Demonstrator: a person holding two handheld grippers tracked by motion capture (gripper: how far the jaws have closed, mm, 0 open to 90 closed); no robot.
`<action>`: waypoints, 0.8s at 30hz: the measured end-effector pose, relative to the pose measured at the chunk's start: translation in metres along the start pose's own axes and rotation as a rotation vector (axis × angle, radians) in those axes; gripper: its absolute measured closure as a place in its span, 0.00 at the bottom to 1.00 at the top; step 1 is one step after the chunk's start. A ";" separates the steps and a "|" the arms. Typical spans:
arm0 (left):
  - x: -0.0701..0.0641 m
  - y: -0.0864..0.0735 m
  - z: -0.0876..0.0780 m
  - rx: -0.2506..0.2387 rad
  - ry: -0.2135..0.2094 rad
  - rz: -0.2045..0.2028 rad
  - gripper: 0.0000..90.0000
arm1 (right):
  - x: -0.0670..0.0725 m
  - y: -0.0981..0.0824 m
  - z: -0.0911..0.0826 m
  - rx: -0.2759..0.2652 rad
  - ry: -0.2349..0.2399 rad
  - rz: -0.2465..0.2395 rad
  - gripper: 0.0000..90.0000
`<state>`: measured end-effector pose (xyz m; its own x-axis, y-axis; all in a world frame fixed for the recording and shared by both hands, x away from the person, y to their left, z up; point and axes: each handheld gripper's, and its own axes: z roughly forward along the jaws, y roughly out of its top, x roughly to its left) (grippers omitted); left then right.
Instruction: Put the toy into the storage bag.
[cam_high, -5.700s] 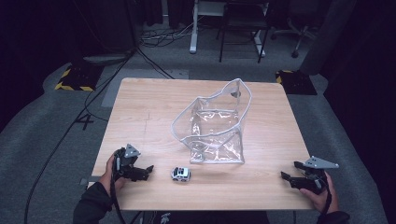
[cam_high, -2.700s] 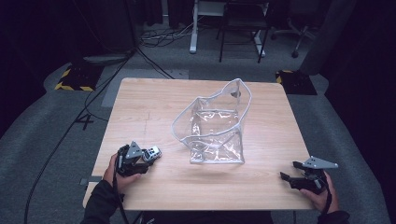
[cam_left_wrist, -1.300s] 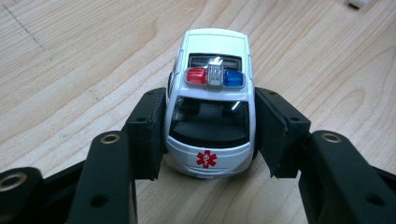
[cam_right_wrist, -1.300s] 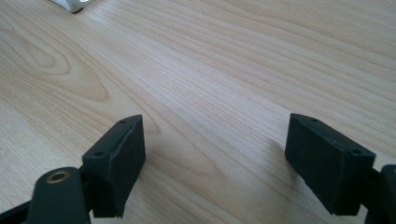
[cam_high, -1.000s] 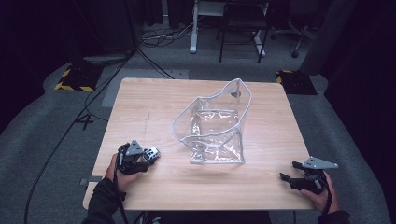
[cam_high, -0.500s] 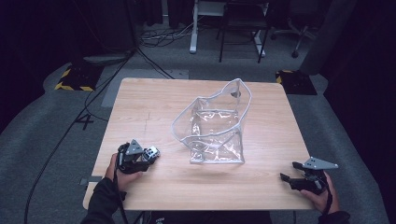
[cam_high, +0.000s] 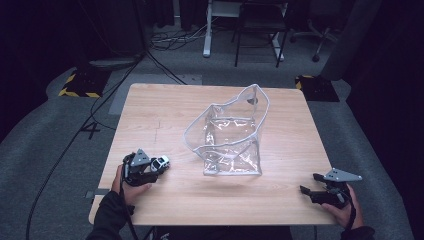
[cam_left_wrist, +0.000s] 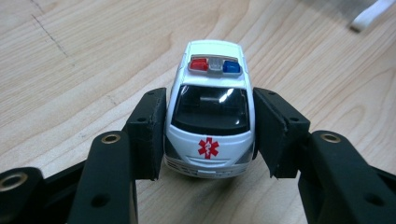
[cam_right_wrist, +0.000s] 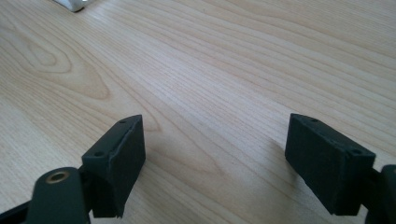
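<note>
A small white toy ambulance car (cam_left_wrist: 212, 109) with red and blue roof lights and a red star on its hood sits between my left gripper's pads, which press on both its sides. In the high view that left gripper (cam_high: 152, 170) rests at the table's front left with the toy car (cam_high: 160, 163) at its tip. A clear plastic bag (cam_high: 230, 135) with a white rim stands open in the table's middle, to the right of the car. My right gripper (cam_high: 307, 192) lies near the front right corner, its jaws wide open over bare wood (cam_right_wrist: 210, 154).
The wooden table (cam_high: 165, 110) stands on a grey floor with cables, a chair and desk legs behind it. A white bag edge (cam_right_wrist: 74, 4) shows at the top left of the right gripper view.
The toy car left its spot near the table's front middle and went leftward in my left gripper. Over the last second nothing has moved.
</note>
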<state>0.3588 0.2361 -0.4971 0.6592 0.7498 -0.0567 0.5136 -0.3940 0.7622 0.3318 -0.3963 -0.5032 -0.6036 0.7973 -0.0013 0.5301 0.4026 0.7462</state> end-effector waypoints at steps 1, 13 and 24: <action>0.000 0.000 -0.001 -0.015 -0.005 -0.003 0.54 | 0.000 0.000 0.000 0.001 0.000 -0.003 0.23; 0.001 0.003 -0.014 -0.110 -0.011 -0.046 0.54 | 0.000 0.000 0.000 0.000 0.000 -0.003 0.22; -0.010 0.009 -0.026 -0.171 0.009 -0.005 0.54 | 0.000 0.000 0.000 0.002 0.006 -0.009 0.22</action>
<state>0.3424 0.2389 -0.4726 0.6516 0.7565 -0.0561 0.4160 -0.2945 0.8604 0.3319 -0.3963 -0.5030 -0.6120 0.7909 -0.0036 0.5258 0.4103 0.7451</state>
